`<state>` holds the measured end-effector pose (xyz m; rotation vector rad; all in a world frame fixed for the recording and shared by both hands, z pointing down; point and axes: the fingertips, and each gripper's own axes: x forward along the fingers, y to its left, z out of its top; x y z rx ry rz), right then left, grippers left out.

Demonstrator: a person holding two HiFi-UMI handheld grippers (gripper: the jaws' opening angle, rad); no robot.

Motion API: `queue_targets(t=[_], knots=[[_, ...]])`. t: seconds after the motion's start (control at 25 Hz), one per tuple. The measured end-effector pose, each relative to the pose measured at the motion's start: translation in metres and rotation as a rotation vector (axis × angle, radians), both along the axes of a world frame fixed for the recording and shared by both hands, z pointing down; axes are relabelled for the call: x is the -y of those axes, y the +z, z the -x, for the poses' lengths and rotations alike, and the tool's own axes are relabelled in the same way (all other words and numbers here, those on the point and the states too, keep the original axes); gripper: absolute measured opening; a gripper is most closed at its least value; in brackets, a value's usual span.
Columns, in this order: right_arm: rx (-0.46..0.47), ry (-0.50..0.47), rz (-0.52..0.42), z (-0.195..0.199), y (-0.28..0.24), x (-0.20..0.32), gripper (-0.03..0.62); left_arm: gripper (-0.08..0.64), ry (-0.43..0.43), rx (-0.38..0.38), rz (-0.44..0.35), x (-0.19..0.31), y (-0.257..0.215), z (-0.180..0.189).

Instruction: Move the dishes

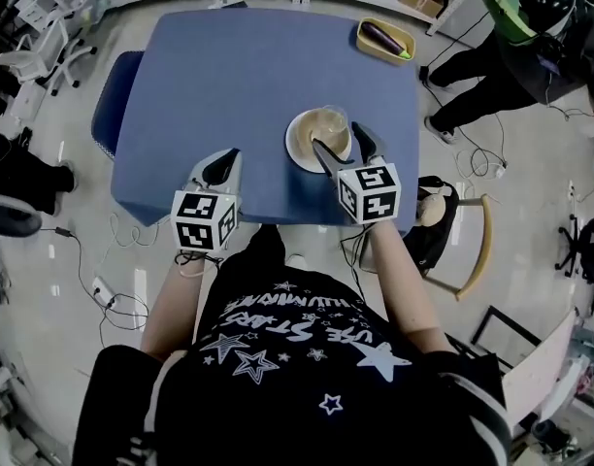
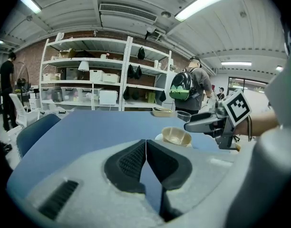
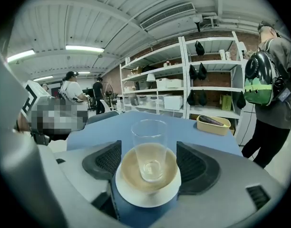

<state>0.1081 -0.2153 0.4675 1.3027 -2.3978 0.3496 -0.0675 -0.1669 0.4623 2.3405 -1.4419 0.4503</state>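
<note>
Blue table (image 1: 239,85); tan bowl (image 1: 312,136), wht plate (image 1: 299,161), clr glass (image 3: 149,141), yel tray (image 1: 375,52).

The person stands with both bare forearms (image 1: 402,289) stretched forward from the lower middle of the frame. The left gripper (image 1: 219,166), left of centre, has its jaws pressed together, pads meeting in a thin line with nothing between them. The right gripper (image 1: 338,142), just right of centre and reaching a little farther up the frame, holds its jaws wide apart. Each marker cube (image 1: 370,192) faces up.
</note>
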Motion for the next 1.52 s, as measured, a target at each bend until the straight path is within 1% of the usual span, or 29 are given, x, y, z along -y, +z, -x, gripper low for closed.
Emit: queue_targets(t=[0.16,0.32,0.4,0.44,0.48,0.68,0.8,1.04,1.2,1.36,1.52], knots=[[-0.048,-0.037,-0.006,0.009,0.008,0.016,0.342,0.021,0.021,-0.002,0.015,0.022,0.003,-0.002],[-0.066,-0.038,-0.038,0.015,0.006,0.028,0.341,0.021,0.034,-0.003,0.027,0.037,0.008,-0.002],[-0.079,-0.035,-0.043,0.016,0.007,0.03,0.317,0.021,0.04,-0.007,0.028,0.043,0.009,-0.003],[-0.084,-0.037,-0.043,0.016,0.008,0.031,0.29,0.021,0.042,-0.008,0.028,0.045,0.009,-0.004],[-0.084,-0.041,-0.041,0.017,0.009,0.032,0.284,0.021,0.044,-0.01,0.029,0.048,0.01,-0.004],[-0.08,-0.081,-0.014,0.016,0.011,0.03,0.281,0.021,0.057,-0.019,0.028,0.057,0.01,-0.009],[-0.073,-0.089,-0.003,0.015,0.005,0.028,0.281,0.021,0.061,-0.023,0.025,0.062,0.009,-0.01],[-0.01,-0.089,-0.039,0.016,-0.037,0.047,0.281,0.021,0.061,-0.039,0.008,0.082,0.0,-0.008],[-0.002,-0.093,-0.066,0.021,-0.054,0.07,0.281,0.021,0.06,-0.048,-0.006,0.095,-0.004,-0.005],[-0.006,-0.098,-0.055,0.028,-0.051,0.094,0.281,0.021,0.053,-0.054,-0.012,0.111,-0.005,0.0],[-0.019,-0.125,-0.015,0.042,-0.033,0.111,0.281,0.021,0.034,-0.065,-0.003,0.123,-0.002,0.01]])
